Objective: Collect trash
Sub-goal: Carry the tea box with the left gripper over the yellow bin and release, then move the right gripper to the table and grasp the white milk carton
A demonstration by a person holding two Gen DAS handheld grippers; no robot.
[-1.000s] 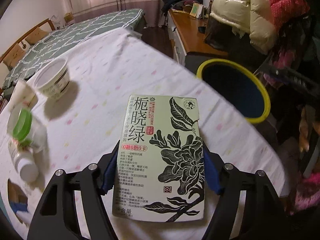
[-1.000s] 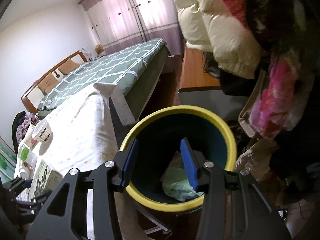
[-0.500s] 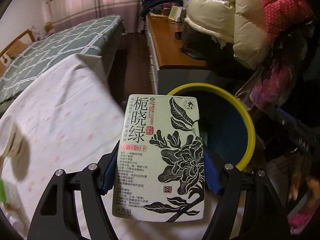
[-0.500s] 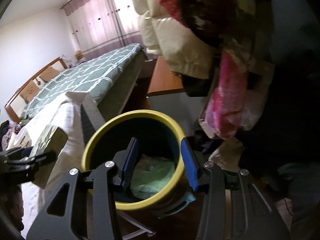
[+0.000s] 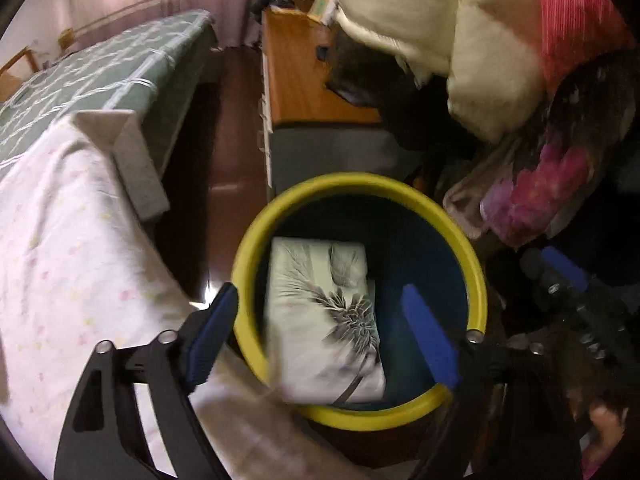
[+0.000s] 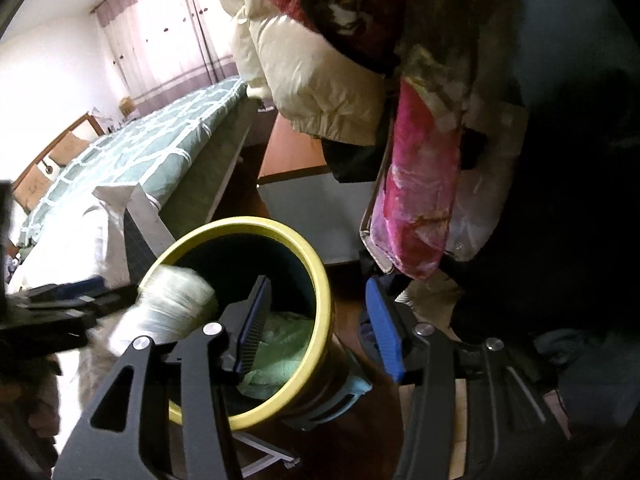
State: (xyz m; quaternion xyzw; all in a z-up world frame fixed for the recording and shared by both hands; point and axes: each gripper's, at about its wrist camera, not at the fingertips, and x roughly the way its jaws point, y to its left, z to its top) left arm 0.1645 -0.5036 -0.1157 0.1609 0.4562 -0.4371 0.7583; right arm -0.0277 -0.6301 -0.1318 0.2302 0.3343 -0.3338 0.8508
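A yellow-rimmed bin [image 5: 476,280] with a dark blue inside stands beside the table. The white carton [image 5: 320,320] with a black flower print is blurred and dropping into it. My left gripper [image 5: 320,338] hangs over the bin with its jaws opening, and the carton is free of its blue pads. In the right wrist view the carton [image 6: 172,308] shows as a pale blur at the bin's [image 6: 320,280] left rim. My right gripper [image 6: 318,326] hovers over the bin's right side. Its jaws are opening with nothing held. Crumpled green trash [image 6: 280,344] lies inside the bin.
The table's white spotted cloth [image 5: 60,260] lies left of the bin. Behind are a bed with a green quilt [image 5: 80,80] and a wooden dresser [image 5: 296,72]. Puffy coats [image 5: 460,40] and a pink bag [image 5: 532,200] hang close on the right.
My left gripper swung from over the table to over the bin, opened and let go of the carton, which now falls in. In the right wrist view the bin slid left.
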